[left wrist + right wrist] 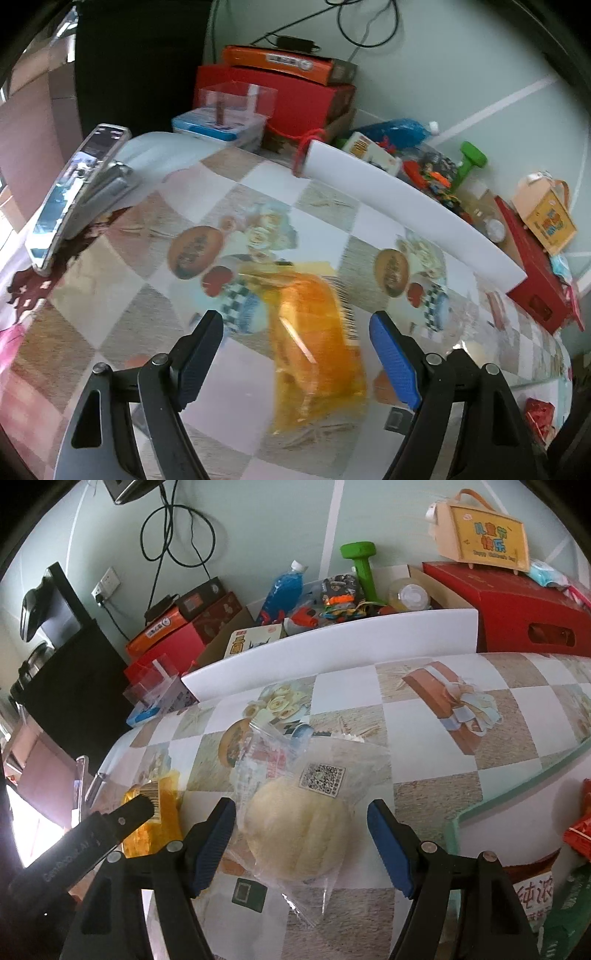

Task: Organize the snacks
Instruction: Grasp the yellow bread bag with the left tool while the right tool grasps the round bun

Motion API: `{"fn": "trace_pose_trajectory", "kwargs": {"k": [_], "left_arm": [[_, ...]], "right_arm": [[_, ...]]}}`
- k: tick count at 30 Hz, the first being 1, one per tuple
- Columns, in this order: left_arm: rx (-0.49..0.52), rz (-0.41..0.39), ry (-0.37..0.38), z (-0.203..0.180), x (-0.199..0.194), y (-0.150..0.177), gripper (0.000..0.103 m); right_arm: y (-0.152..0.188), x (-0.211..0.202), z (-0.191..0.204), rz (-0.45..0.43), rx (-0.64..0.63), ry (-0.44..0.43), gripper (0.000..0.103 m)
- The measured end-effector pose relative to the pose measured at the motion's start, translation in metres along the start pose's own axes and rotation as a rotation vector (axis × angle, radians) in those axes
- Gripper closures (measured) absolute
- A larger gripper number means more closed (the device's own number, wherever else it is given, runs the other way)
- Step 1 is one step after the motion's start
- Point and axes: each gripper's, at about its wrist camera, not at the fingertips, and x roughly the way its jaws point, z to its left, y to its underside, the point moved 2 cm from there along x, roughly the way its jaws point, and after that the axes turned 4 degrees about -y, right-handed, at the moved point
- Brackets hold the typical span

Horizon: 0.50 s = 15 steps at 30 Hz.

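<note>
Below, both tongs stand wide with nothing pressed between their pads. The left tongs straddle an orange snack packet that lies flat on the checked worktop, its length running between the two fingers without touching either; the packet is blurred, so its print cannot be read. The right tongs likewise straddle a pale round bun in a clear wrapper, apart from both fingers, with a QR label on the wrapper's far side. Left of the bun, just beside it, lies the same orange packet, with the left tongs' dark finger over it. Beyond the bun a long white board stands on edge across the worktop's far side, and behind that board lie a blue bottle, a green dumbbell, red boxes and small toys. Right of the bun, at the worktop's edge, more red and green snack bags show.
</note>
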Motion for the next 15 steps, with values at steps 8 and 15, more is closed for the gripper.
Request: {"fn": "trace_pose_trajectory", "kwargs": {"k": [8,15], "left_arm": [[0.004,0.02,0.0,-0.0029,0.0089,0.0028,0.021],[0.007,0.026,0.021,-0.004,0.0107,0.0043,0.05]], "right_arm": [[0.0015,0.0023,0.0032,0.003,-0.022,0.014,0.026],[0.0017,0.0022,0.0022,0.002,-0.025,0.018,0.026]]}}
